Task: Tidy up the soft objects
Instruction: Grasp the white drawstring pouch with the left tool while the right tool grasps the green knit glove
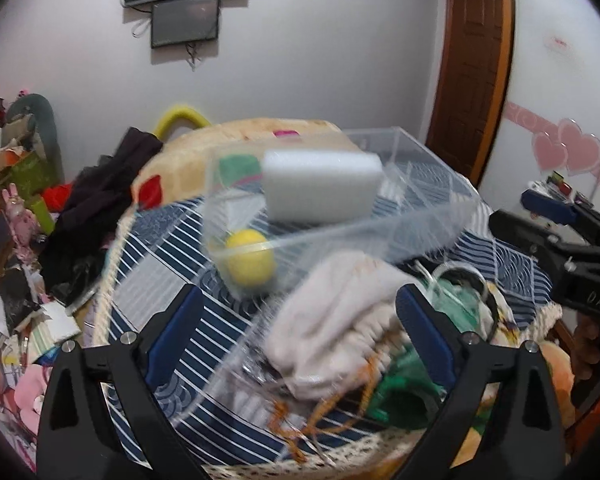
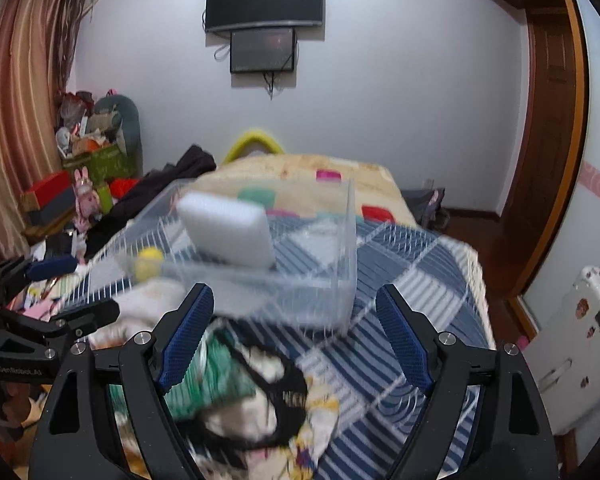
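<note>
A clear plastic box (image 1: 420, 168) stands on the blue striped bedspread (image 1: 204, 336). Inside it are a white sponge block (image 1: 324, 184) and a yellow ball (image 1: 250, 258). The box (image 2: 340, 240), the sponge (image 2: 228, 232) and the ball (image 2: 148, 264) also show in the right wrist view. A cream cloth (image 1: 340, 320) lies in front of the box, over green fabric (image 1: 400, 392). My left gripper (image 1: 300, 320) is open around the cream cloth. My right gripper (image 2: 296, 328) is open above green and black fabric (image 2: 236, 384) near the box corner. Both views are blurred.
A beige blanket (image 1: 236, 140) with coloured patches covers the far bed. Dark clothes (image 1: 96, 208) and cluttered boxes (image 1: 16, 184) lie at left. A wooden door (image 1: 472, 60) stands at right. The other gripper (image 1: 572, 248) shows at the right edge.
</note>
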Action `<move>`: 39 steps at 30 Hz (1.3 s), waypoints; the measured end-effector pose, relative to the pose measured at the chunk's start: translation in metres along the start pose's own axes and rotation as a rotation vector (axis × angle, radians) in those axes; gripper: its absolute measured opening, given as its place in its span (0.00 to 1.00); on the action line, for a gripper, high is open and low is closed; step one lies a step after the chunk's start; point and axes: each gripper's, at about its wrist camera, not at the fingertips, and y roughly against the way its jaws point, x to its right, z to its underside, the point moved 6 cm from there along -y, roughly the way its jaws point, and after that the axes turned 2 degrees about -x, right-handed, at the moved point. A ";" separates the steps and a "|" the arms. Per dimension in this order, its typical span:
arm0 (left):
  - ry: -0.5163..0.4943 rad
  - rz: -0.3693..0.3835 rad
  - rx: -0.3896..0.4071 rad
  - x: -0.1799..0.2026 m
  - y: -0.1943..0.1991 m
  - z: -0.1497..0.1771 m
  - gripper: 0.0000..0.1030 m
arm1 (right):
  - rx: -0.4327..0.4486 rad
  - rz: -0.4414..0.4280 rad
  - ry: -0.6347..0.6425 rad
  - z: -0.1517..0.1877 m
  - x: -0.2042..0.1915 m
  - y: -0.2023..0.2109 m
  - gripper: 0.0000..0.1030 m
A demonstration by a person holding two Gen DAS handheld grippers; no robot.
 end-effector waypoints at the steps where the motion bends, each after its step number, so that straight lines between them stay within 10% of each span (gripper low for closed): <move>1: -0.004 0.011 -0.011 0.003 -0.002 0.003 0.95 | -0.017 -0.008 -0.007 0.006 0.001 -0.001 0.79; 12: 0.014 0.062 -0.077 0.011 -0.030 0.014 0.95 | -0.092 -0.104 -0.023 0.038 -0.016 0.002 0.79; 16: 0.054 0.108 -0.079 0.004 -0.035 0.012 0.73 | -0.098 -0.140 0.011 0.041 -0.032 0.000 0.78; 24: 0.102 0.187 -0.078 -0.002 -0.033 0.011 0.20 | -0.142 -0.189 0.037 0.046 -0.052 -0.017 0.49; 31: 0.077 0.105 -0.043 -0.005 -0.021 0.012 0.11 | -0.137 -0.200 0.027 0.042 -0.054 -0.018 0.09; 39: 0.065 0.035 0.045 -0.016 0.014 0.004 0.04 | -0.054 -0.107 -0.003 0.028 -0.031 -0.002 0.05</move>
